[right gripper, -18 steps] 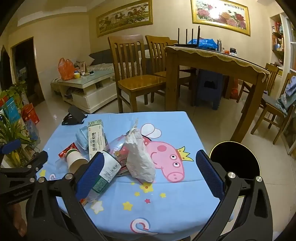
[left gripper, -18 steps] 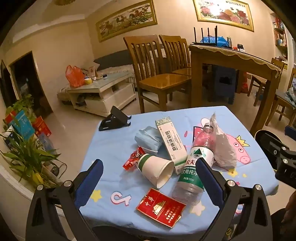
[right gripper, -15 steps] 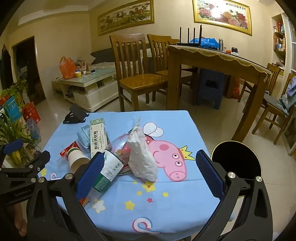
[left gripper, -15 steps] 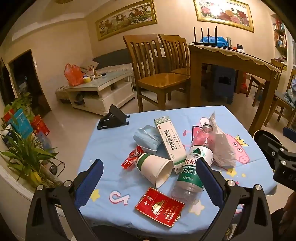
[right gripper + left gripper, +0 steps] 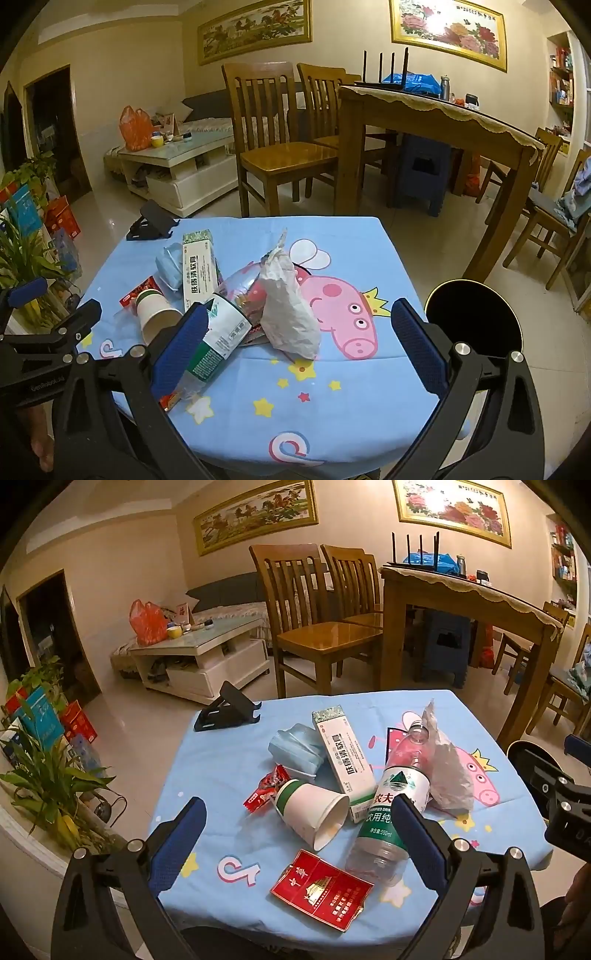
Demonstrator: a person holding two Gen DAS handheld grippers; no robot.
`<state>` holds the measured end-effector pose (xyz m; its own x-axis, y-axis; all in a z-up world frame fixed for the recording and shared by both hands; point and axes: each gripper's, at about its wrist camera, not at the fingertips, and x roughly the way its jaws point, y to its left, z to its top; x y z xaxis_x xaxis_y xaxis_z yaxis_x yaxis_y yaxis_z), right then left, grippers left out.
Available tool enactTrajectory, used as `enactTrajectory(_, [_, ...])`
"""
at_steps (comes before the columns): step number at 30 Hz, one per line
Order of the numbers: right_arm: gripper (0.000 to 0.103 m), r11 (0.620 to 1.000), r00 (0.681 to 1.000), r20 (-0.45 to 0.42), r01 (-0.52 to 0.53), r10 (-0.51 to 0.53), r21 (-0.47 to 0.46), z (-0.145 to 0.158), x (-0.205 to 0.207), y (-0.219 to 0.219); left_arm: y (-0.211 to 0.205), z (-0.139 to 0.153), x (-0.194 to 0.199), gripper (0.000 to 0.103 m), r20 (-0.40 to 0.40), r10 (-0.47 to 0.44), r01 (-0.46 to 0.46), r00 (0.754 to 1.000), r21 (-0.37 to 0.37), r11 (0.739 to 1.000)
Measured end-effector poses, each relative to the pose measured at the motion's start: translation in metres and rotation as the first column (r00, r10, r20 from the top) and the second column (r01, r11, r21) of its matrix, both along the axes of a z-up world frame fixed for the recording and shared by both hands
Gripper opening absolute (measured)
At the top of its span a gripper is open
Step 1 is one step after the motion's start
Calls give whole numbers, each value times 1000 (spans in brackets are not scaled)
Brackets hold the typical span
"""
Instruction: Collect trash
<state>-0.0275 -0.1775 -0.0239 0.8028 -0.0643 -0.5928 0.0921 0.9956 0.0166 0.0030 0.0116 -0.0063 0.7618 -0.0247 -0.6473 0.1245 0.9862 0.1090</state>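
Both claws gape wide, empty: left gripper (image 5: 295, 843), right gripper (image 5: 299, 345). White paper cup with green band (image 5: 312, 814) lies tipped at table centre, mouth toward 5 o'clock; light, crushable, so pinch the rim gently. Clear plastic water bottle (image 5: 391, 812) at 3 o'clock, touching it.

Your left gripper (image 5: 299, 843) is held level and pointed forward, its jaws spread wide with nothing between them. Both blue pads (image 5: 176, 843) face each other across the gap, and the black finger arms behind them angle outward toward the lower corners of the left wrist view. Your right gripper (image 5: 299, 362) sits in the same pose: jaws spread wide, empty, blue pads (image 5: 419, 345) facing inward. The two grippers are side by side and apart; each shows at the edge of the other's view. Part of your bare left forearm (image 5: 40, 439) shows in the right wrist view's lower left corner.
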Motion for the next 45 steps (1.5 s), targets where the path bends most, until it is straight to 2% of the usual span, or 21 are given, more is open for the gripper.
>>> enactTrajectory(45, [98, 1000, 999, -36, -6, 5, -14, -14, 4, 7, 9, -14, 2, 97, -18, 17, -17, 1000, -26, 1000])
